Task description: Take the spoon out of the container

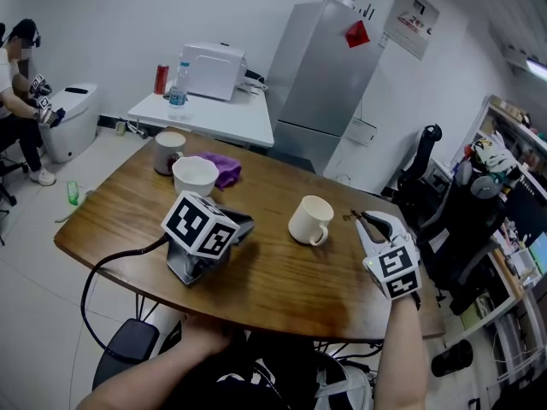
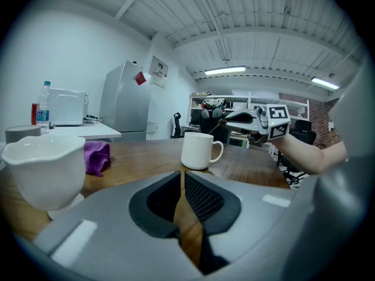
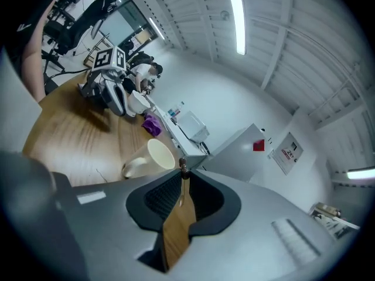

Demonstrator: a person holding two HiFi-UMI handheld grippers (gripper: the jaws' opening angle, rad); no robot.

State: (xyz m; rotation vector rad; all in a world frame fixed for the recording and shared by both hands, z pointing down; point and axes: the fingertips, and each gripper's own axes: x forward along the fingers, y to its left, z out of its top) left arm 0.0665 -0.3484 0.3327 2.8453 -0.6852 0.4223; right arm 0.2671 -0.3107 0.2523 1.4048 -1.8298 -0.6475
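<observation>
1 spoon pinched in right gripper jaws beside mug; left gripper jaws together, empty; poster unreadable.

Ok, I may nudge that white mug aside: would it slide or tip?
The white mug stands upright, squat, on the smooth wooden table, so a low push would likely slide it. It looks ceramic: probably hefty and breakable. The side handle may make it swivel.

**Quick tally**

Wood counter: 1 mug, 1 bowl, 1 grey cup, 1 purple cloth.
Spoon: 1.
Grippers: 2, i.e. left gripper & right gripper.
Side counter: 1 can, 1 bottle, 1 white appliance.
Fridge: 1.
</observation>
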